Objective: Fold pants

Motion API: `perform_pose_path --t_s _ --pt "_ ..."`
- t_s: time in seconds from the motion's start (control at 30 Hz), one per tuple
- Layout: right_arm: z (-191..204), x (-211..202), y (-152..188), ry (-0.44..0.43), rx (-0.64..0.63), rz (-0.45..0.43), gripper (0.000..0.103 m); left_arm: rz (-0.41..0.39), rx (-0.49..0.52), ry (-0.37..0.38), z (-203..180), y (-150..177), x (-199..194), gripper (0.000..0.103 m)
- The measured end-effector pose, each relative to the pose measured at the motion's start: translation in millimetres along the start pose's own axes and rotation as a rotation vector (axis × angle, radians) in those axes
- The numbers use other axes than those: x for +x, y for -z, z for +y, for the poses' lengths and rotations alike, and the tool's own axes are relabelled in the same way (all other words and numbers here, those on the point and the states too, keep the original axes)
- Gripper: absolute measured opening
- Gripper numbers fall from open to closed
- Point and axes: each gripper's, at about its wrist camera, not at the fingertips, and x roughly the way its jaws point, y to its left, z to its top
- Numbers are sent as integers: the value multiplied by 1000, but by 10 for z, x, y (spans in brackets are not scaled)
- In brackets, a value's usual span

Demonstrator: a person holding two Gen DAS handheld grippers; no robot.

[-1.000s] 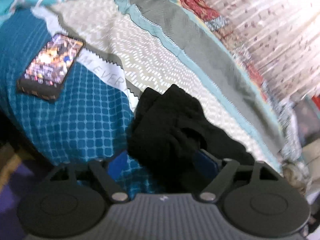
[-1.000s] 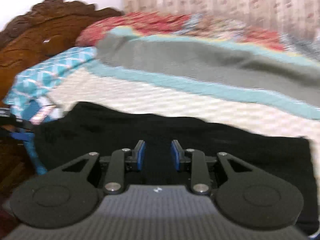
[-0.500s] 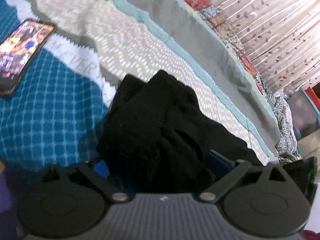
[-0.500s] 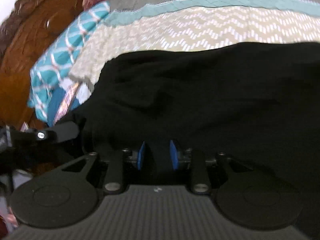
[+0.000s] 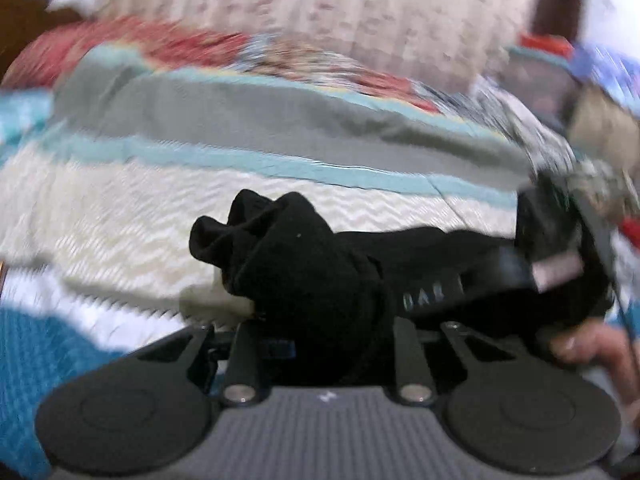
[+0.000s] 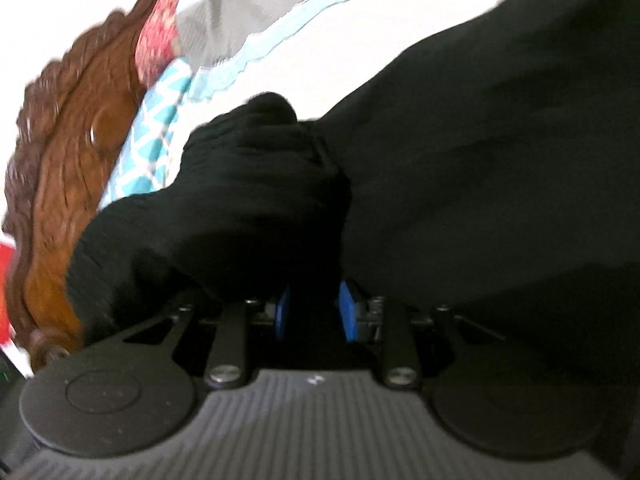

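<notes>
The black pants (image 5: 304,264) are bunched in my left gripper (image 5: 320,344), which is shut on them; the cloth hides its fingertips. A band of the pants stretches right toward the other gripper's body (image 5: 560,256). In the right wrist view the pants (image 6: 480,160) fill most of the frame. My right gripper (image 6: 314,312) is shut on a fold of them between its blue pads (image 6: 347,312). Both views are motion-blurred.
A patterned bedspread (image 5: 120,208) with grey, teal and cream bands lies under the pants. A carved wooden headboard (image 6: 72,168) stands at the left in the right wrist view. A floral curtain (image 5: 320,8) hangs behind the bed. A hand (image 5: 592,344) shows at lower right.
Both grippers have lifted and swung with the pants. The left view has turned from the phone and blue quilt toward the far side of the bed. The right view has tilted sharply.
</notes>
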Motion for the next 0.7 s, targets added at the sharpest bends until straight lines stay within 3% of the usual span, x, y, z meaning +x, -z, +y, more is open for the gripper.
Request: perform_pose_path --t_s 0.1,0.27,0.33,0.43,0.5,0.57,0.63,0.7 --pt "-128 -391 32 42 31 -130 33 2 188 -33 -416 1 73 24" --pt "-182 -983 178 126 -26 -309 37 57 365 -21 -943 141 349 34" --pt "-204 -1118 233 168 -41 -360 37 89 465 -3 -1128 270 472 53" --pt "-279 -1194 270 200 -18 -389 39 110 580 2 -1277 415 489 63" --pt "-274 -1242 301 206 -20 -416 55 107 589 49 -1255 380 342 66" --pt "-216 -1258 318 202 -50 -443 57 86 552 91 -1156 311 158 67" --pt "-186 -1257 308 171 -82 -450 59 45 495 115 -997 225 -88 76" --pt "-137 -1154 264 144 -96 -437 82 -1 429 88 -805 162 -285 79"
